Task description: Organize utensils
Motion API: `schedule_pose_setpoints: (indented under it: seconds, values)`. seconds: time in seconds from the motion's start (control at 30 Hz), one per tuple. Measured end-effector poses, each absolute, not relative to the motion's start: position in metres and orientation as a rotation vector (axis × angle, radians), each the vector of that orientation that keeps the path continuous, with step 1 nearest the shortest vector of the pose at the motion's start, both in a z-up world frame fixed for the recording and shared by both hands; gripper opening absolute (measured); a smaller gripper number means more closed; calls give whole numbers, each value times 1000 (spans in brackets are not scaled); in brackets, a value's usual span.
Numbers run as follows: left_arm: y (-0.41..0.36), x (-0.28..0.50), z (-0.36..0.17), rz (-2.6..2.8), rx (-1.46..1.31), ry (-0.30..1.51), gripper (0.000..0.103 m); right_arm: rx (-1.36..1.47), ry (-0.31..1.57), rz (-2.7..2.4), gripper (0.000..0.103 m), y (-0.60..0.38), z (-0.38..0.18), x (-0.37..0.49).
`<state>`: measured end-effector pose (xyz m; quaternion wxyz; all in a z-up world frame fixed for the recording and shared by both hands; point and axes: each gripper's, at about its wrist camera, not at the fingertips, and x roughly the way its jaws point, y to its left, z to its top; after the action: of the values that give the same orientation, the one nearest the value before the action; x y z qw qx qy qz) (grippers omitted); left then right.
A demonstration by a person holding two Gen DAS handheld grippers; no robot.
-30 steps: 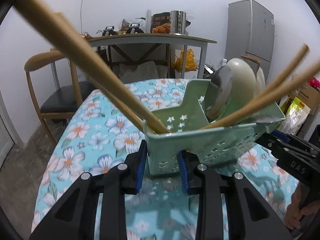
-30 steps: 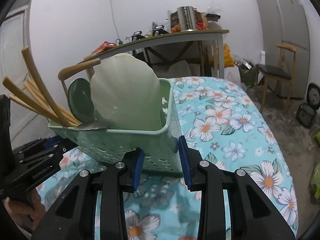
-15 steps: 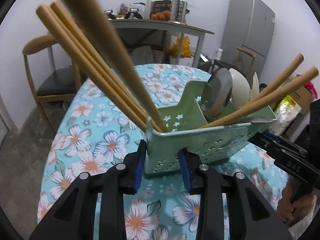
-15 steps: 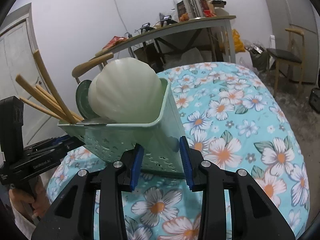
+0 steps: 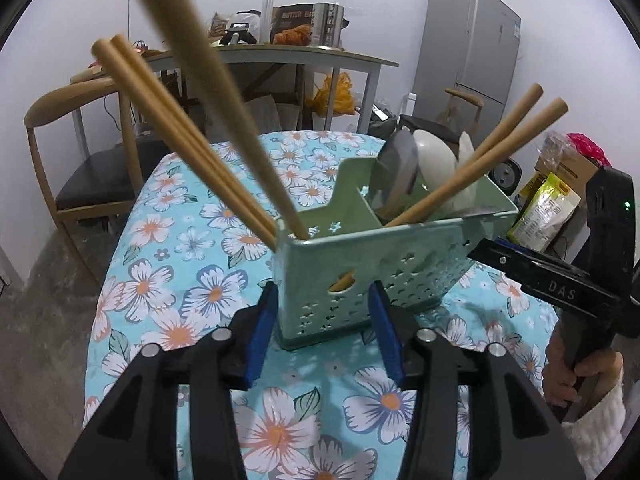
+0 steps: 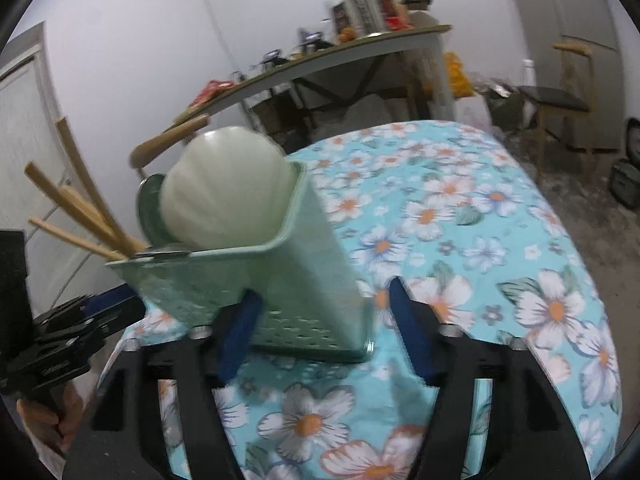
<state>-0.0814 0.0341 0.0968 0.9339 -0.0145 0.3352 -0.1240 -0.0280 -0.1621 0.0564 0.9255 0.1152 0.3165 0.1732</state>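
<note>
Perforated green plastic caddy (image 5: 384, 264), tapered wooden chopsticks (image 5: 224, 148)

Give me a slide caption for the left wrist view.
Left gripper opening around the green utensil caddy of chopsticks on the floral tablecloth.

From my left wrist view, the basket (image 5: 384, 272) stands at center on the table (image 5: 168, 280). My left gripper (image 5: 324, 328) sits at 6 o'clock of it, jaws opening with the basket's near corner between them. Chopsticks (image 5: 208, 160) lean out of it toward 11 o'clock, two more (image 5: 480, 164) toward 2 o'clock. My right gripper (image 5: 552, 284) is at 3 o'clock. A chair (image 5: 84, 168) stands at 9 o'clock, a desk (image 5: 304, 56) at 12 o'clock behind the table.
</note>
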Motion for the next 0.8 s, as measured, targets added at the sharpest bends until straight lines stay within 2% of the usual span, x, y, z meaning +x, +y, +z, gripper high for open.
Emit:
schedule_pose_setpoints:
  seconds: [0.17, 0.23, 0.37, 0.43, 0.53, 0.57, 0.6, 0.67, 0.73, 0.8]
  values:
    - [32, -91, 105, -264, -58, 653, 56, 292, 635, 366, 71, -174, 63, -39]
    - [30, -94, 106, -250, -54, 632, 59, 280, 615, 357, 76, -178, 68, -47]
    - [33, -103, 101, -219, -61, 607, 62, 225, 572, 328, 78, -183, 66, -67]
    - [35, -109, 98, -204, -69, 586, 71, 192, 551, 308, 81, -184, 62, -79]
    - [37, -116, 95, -173, -59, 557, 78, 155, 494, 309, 85, -185, 61, -92]
    - [37, -117, 94, -164, -51, 551, 79, 157, 460, 306, 87, -187, 64, -99]
    - [36, -118, 94, -149, -40, 541, 83, 164, 436, 305, 96, -190, 66, -103]
    - [34, -120, 95, -136, -27, 526, 87, 171, 410, 311, 96, -190, 69, -109]
    - [29, -124, 96, -153, -26, 508, 96, 139, 373, 334, 96, -189, 70, -115]
    - [22, -126, 96, -175, -26, 489, 98, 58, 329, 348, 96, -180, 68, -123]
